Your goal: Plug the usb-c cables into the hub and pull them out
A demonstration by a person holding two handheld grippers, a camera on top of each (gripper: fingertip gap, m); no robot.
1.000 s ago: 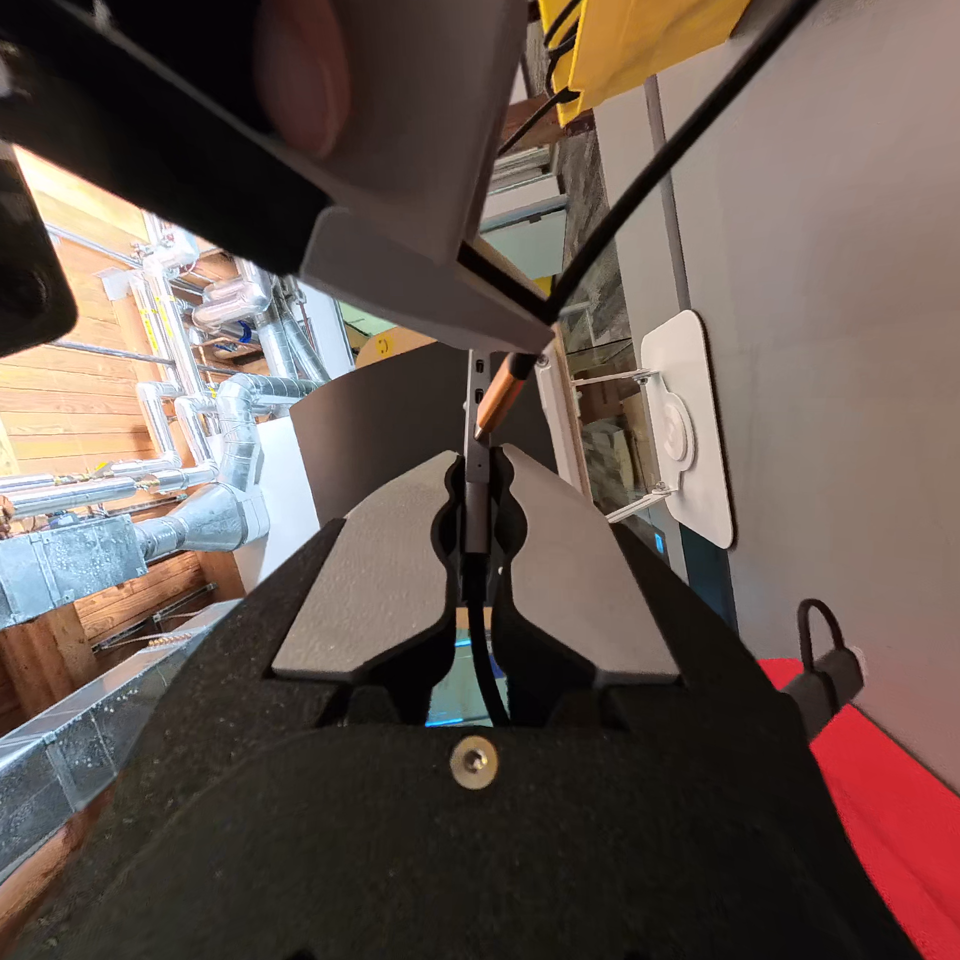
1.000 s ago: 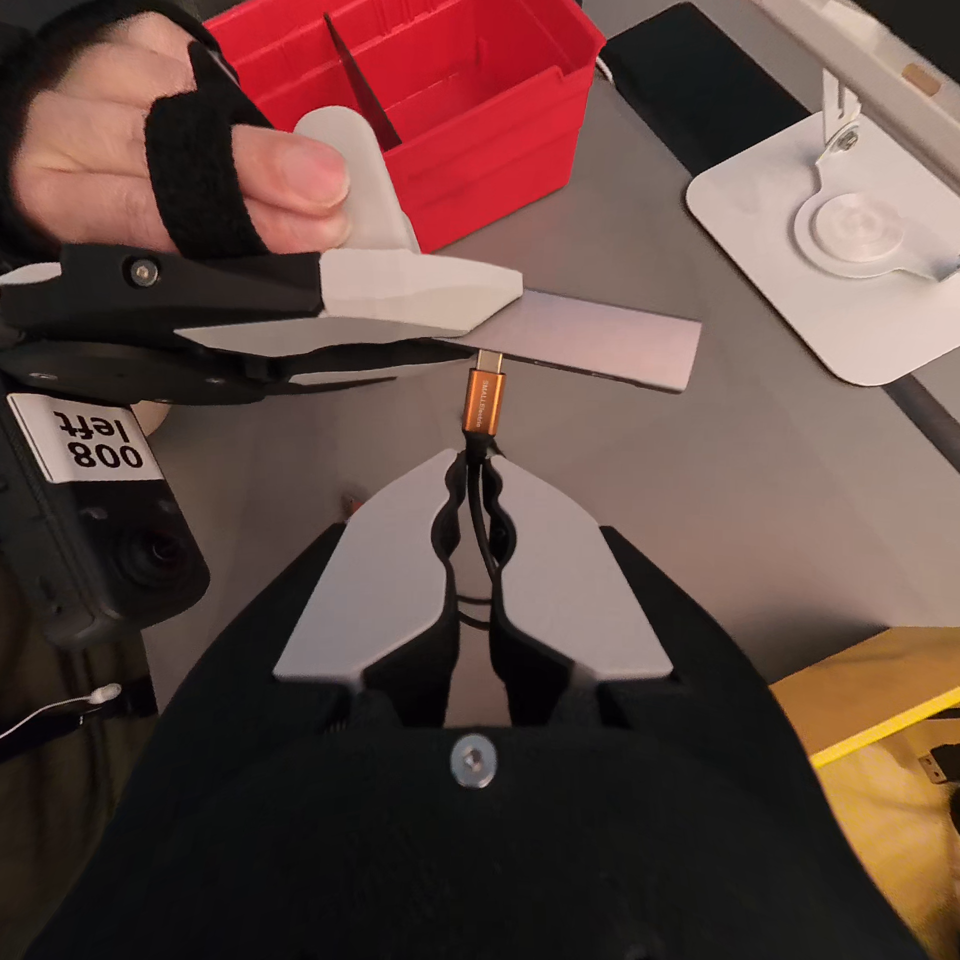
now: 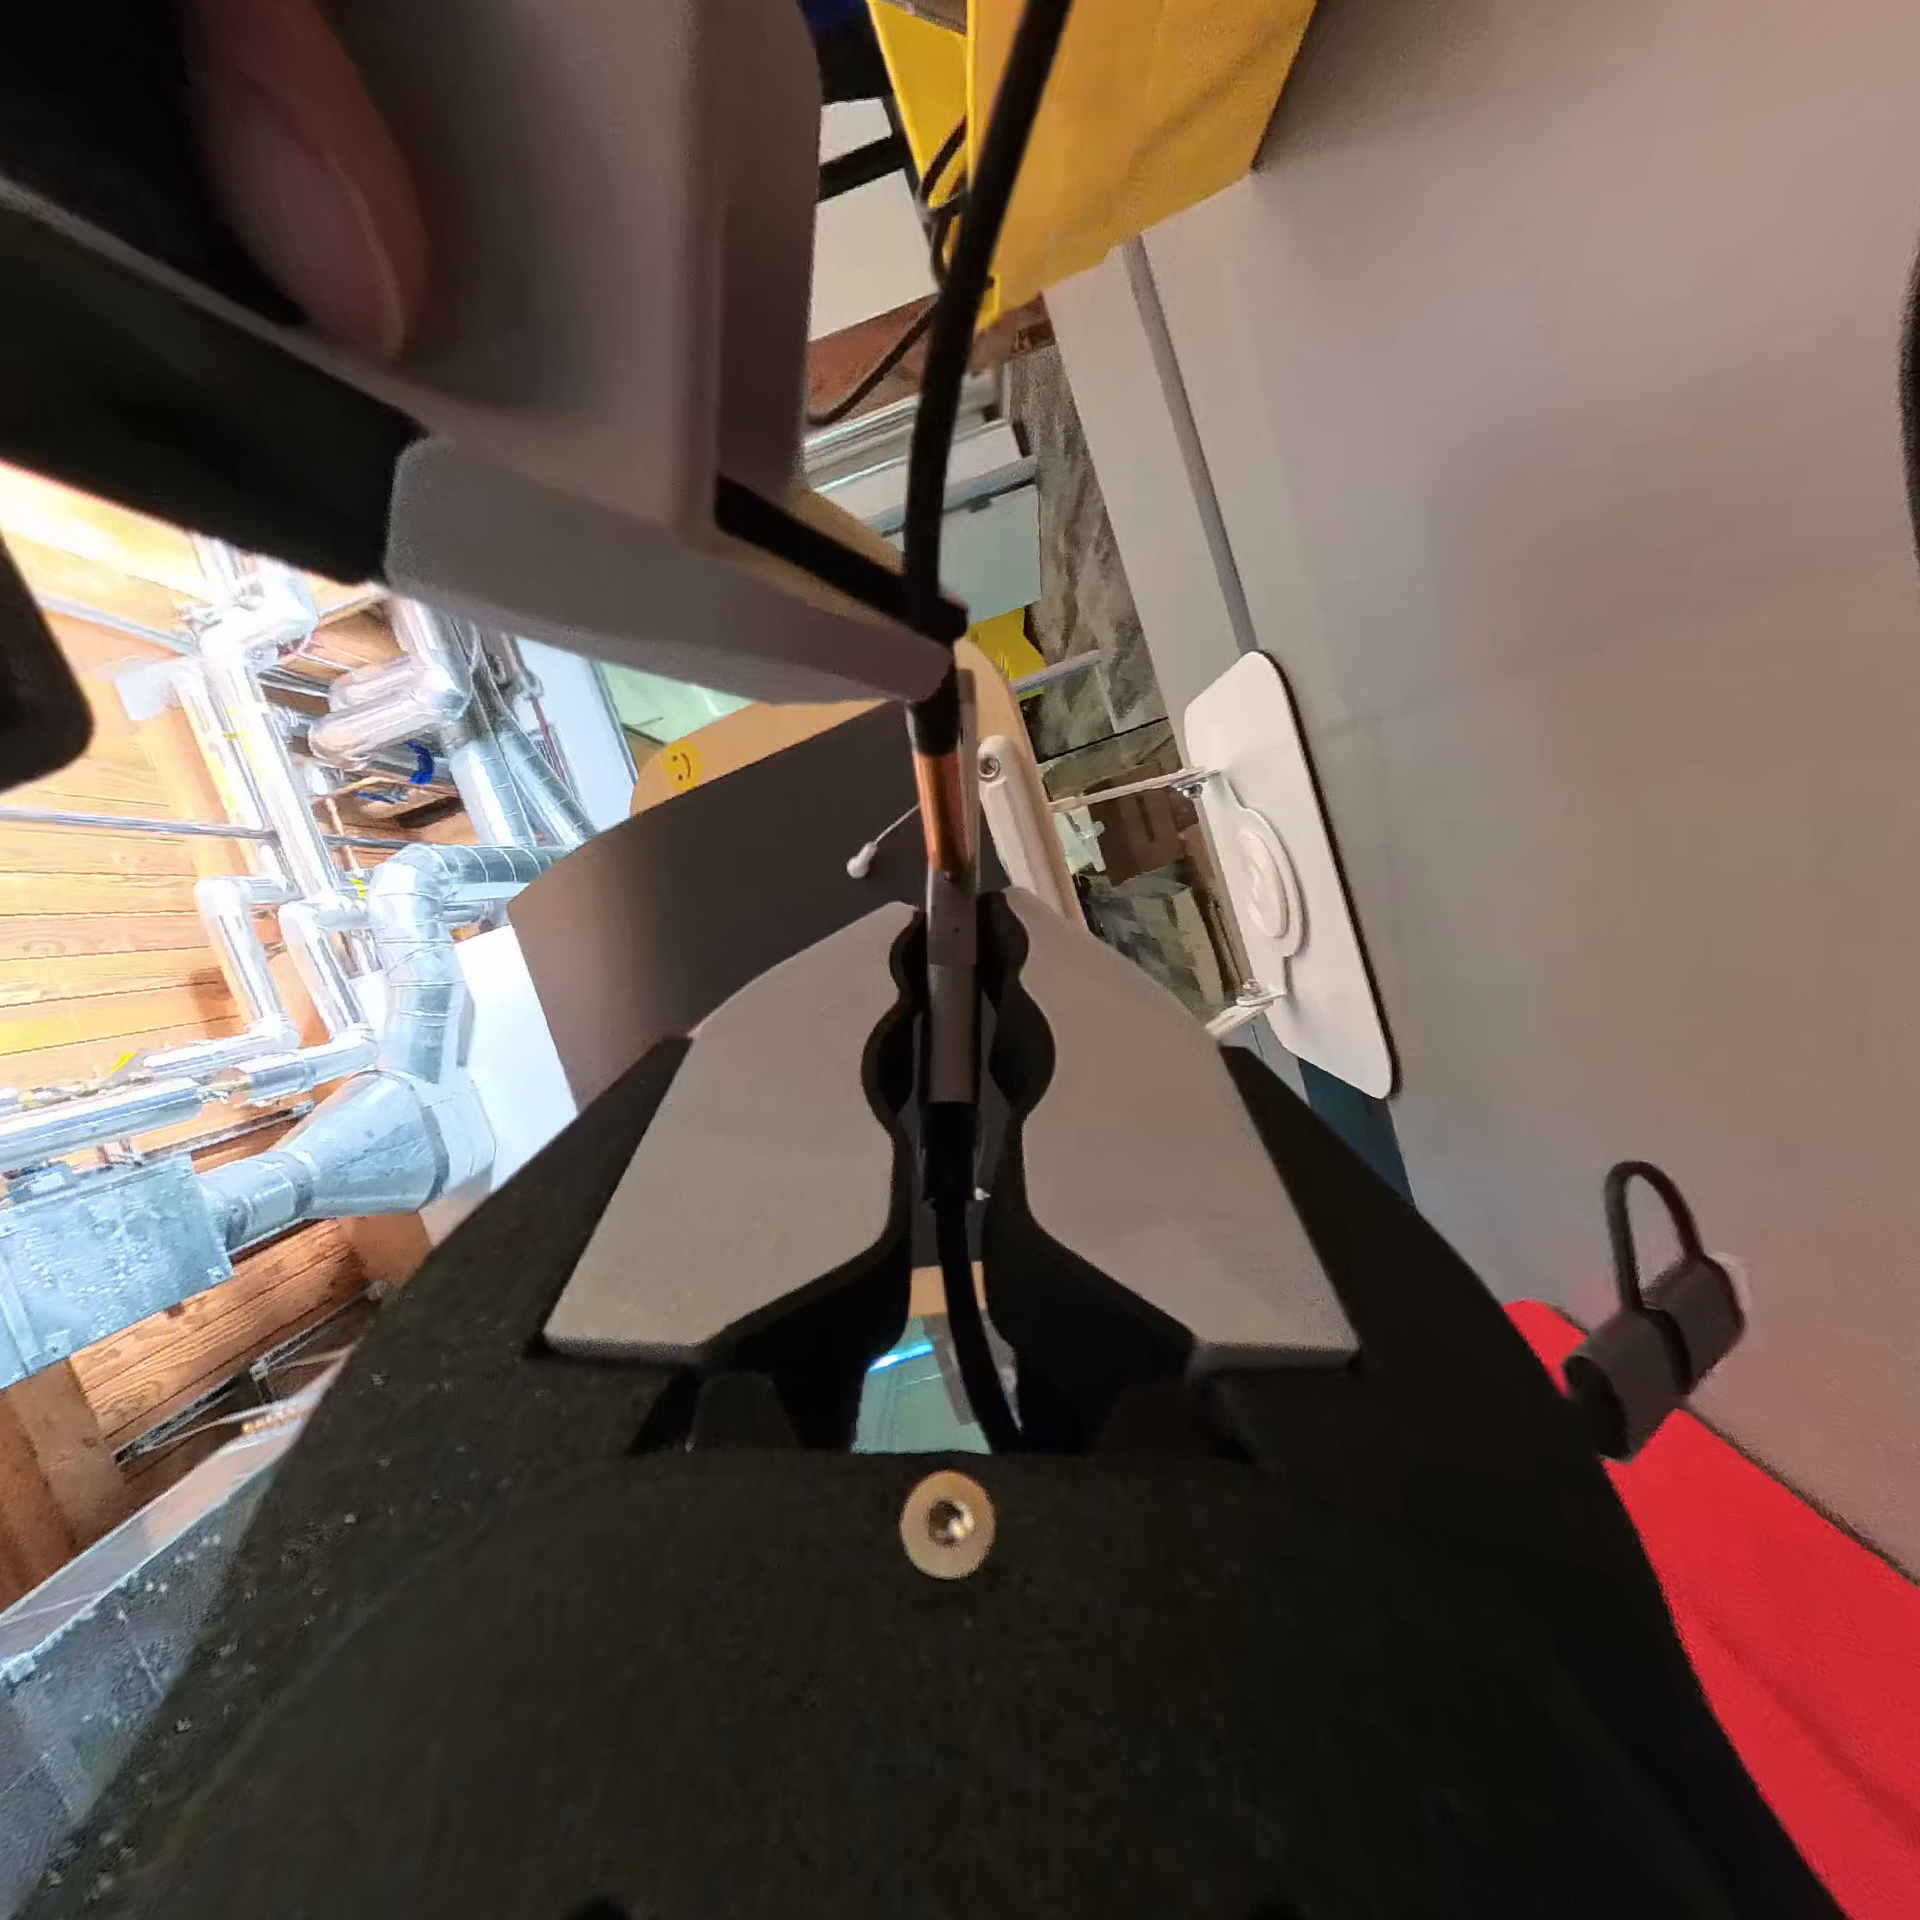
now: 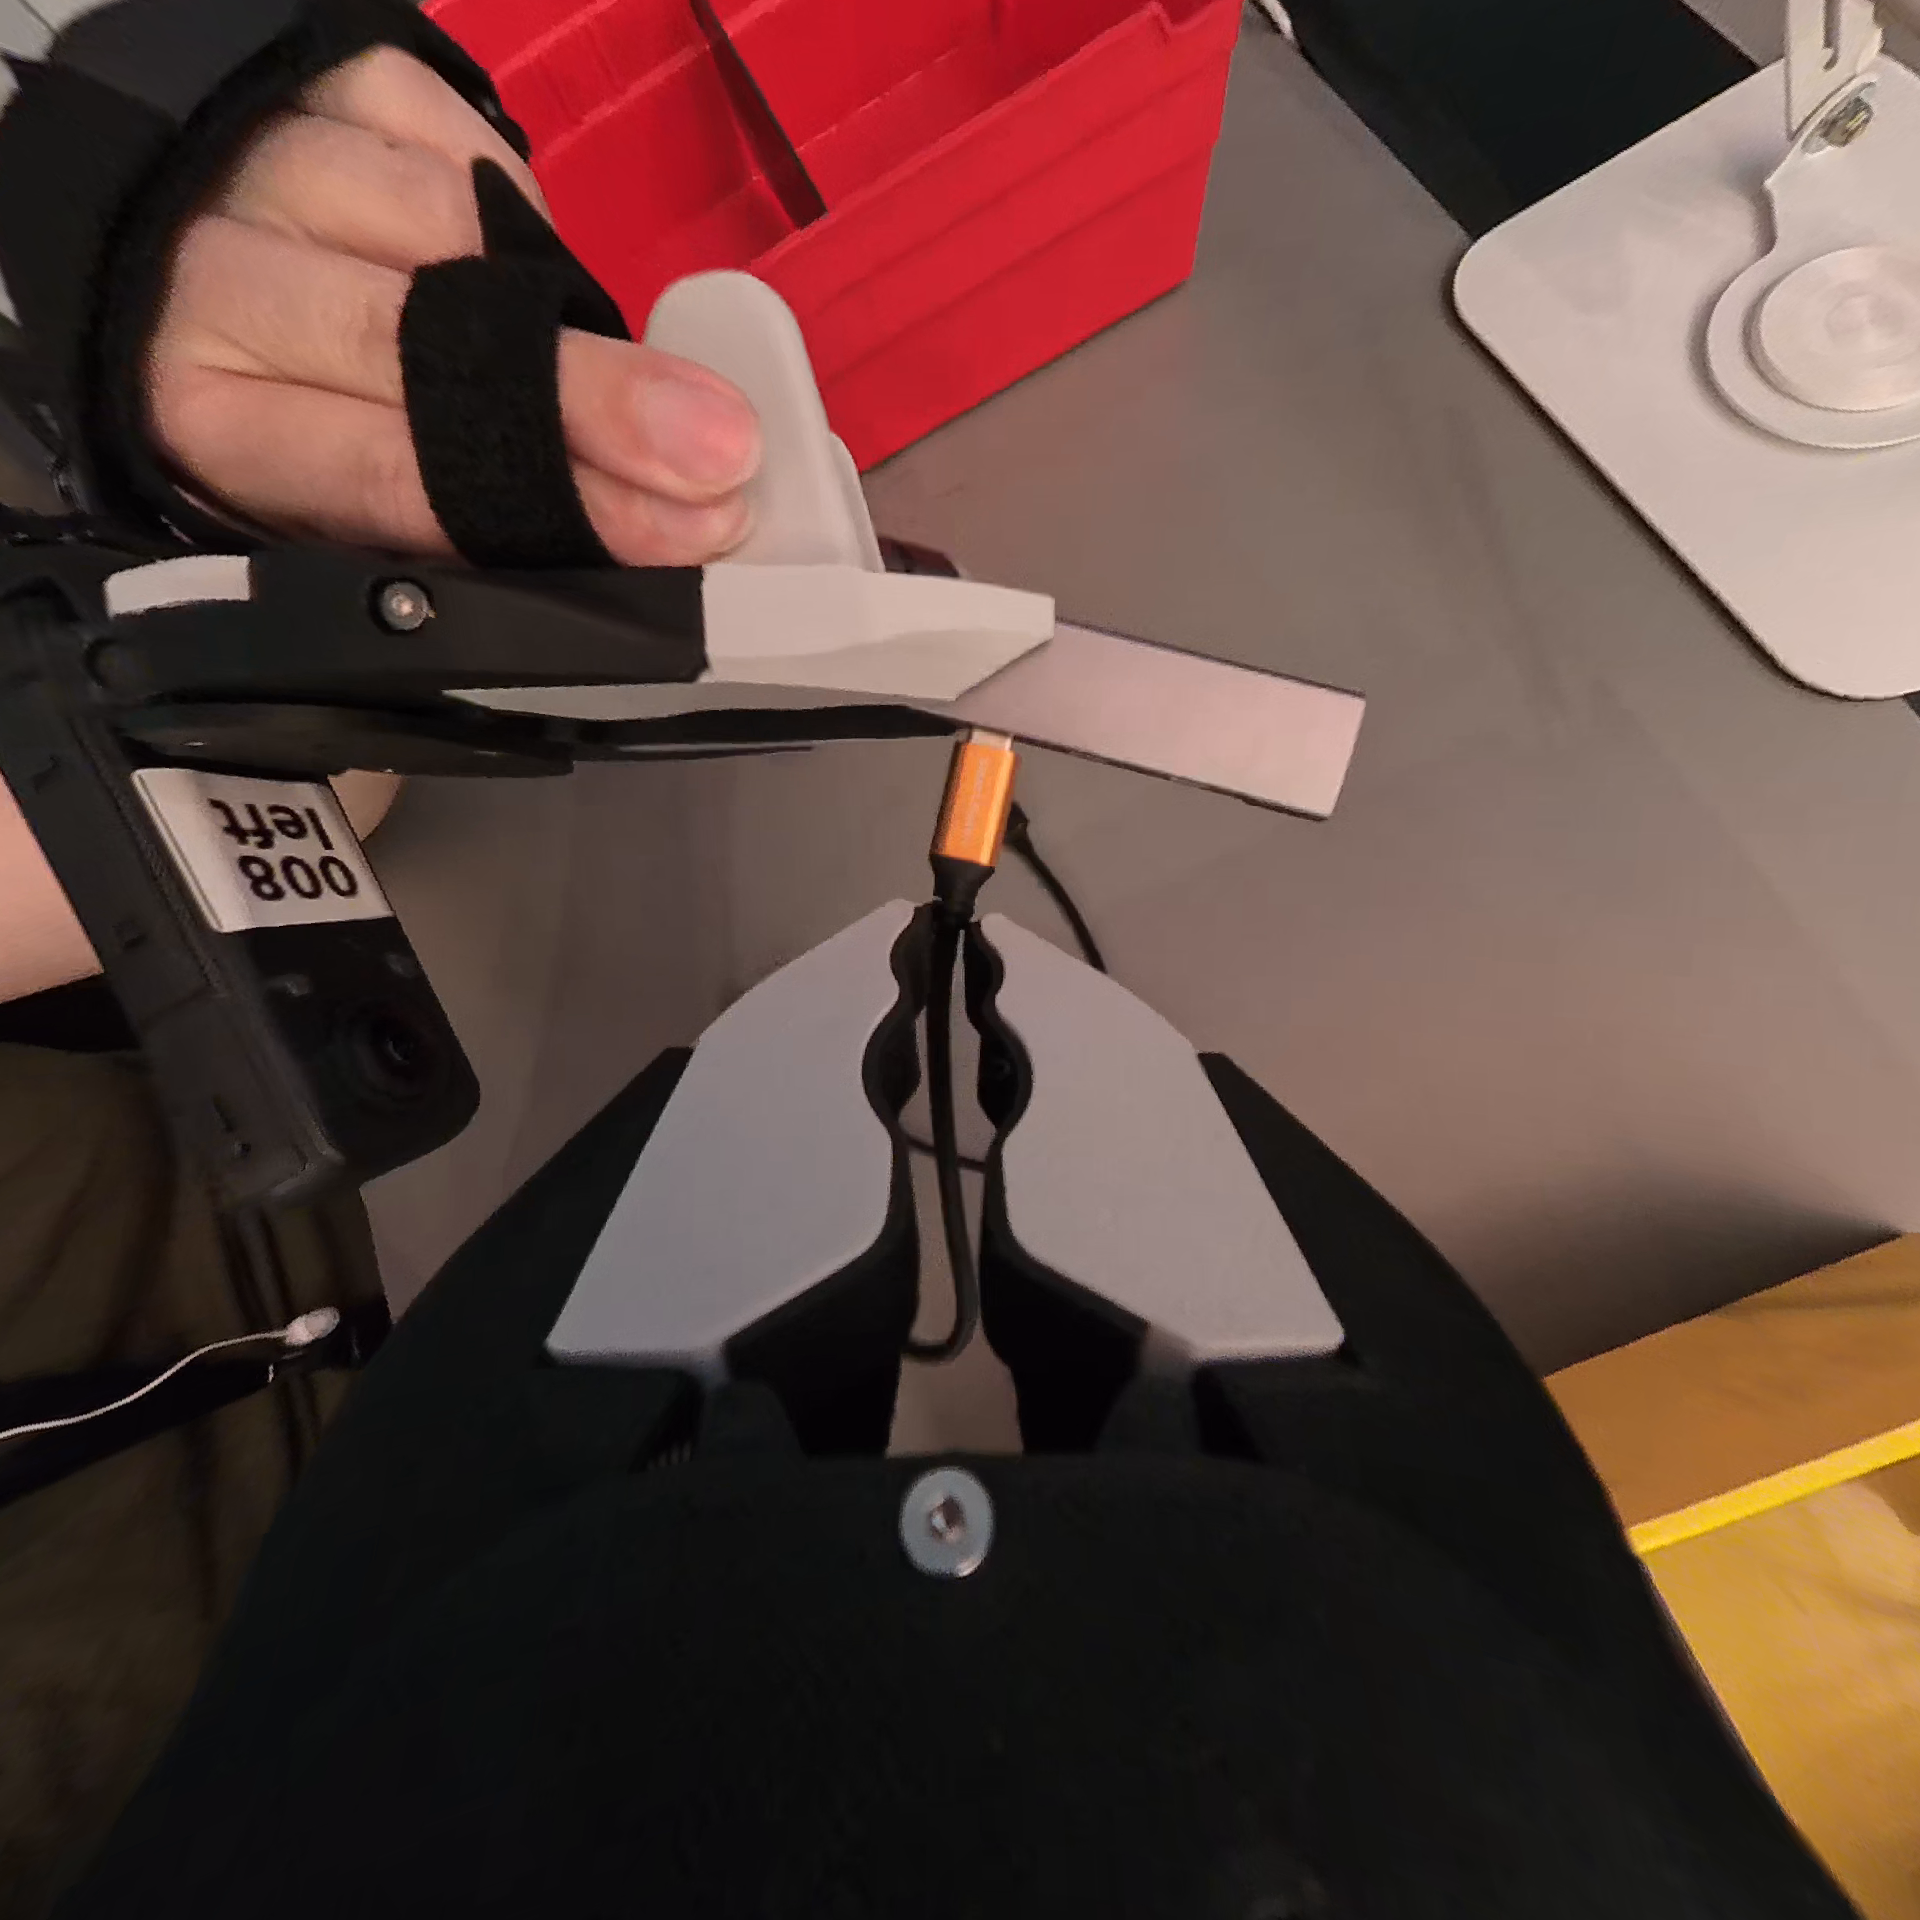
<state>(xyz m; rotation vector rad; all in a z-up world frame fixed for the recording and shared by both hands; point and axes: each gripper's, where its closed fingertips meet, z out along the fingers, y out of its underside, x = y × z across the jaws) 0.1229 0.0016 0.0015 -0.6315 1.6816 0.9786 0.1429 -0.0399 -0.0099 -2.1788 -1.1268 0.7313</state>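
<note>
- Right now the step is insertion: right gripper (image 4: 951, 914) has its fingertips pinched narrow on the black cable (image 4: 948, 1143) just behind the orange USB-C plug (image 4: 975, 805), plug pointing at the hub's near edge
- Plug's metal tip (image 4: 987, 740) touches or just enters the edge of the grey hub (image 4: 1195, 727); cannot tell if a port is caught, looks not fully seated
- Left gripper (image 3: 954, 920) is clamped narrow on one end of the hub, pads pressing both flat faces, holding it in the air above the grey table (image 4: 1455, 987)
- Next move, my guess: push the plug straight along its axis into the port while the left braces the hub; grip is on the cable, not the shell, so the plug could bend off line
- Pull-out part not yet begun
- Right wrist view only: the hub's broad face and free right end, red bin (image 4: 935, 187) far left, the person's hand (image 4: 395, 343) strapped on the left gripper, white stand base (image 4: 1662, 468) far right
- Left wrist view only: hub edge-on (image 3: 951, 997) between the fingers, its own black lead (image 3: 961, 1299) running back between them, the orange plug (image 3: 940, 810) lined up just past the fingertips, yellow bag (image 3: 1122, 125), ducts and wood wall behind
- Left view hides the port contact; right view shows it better
</note>
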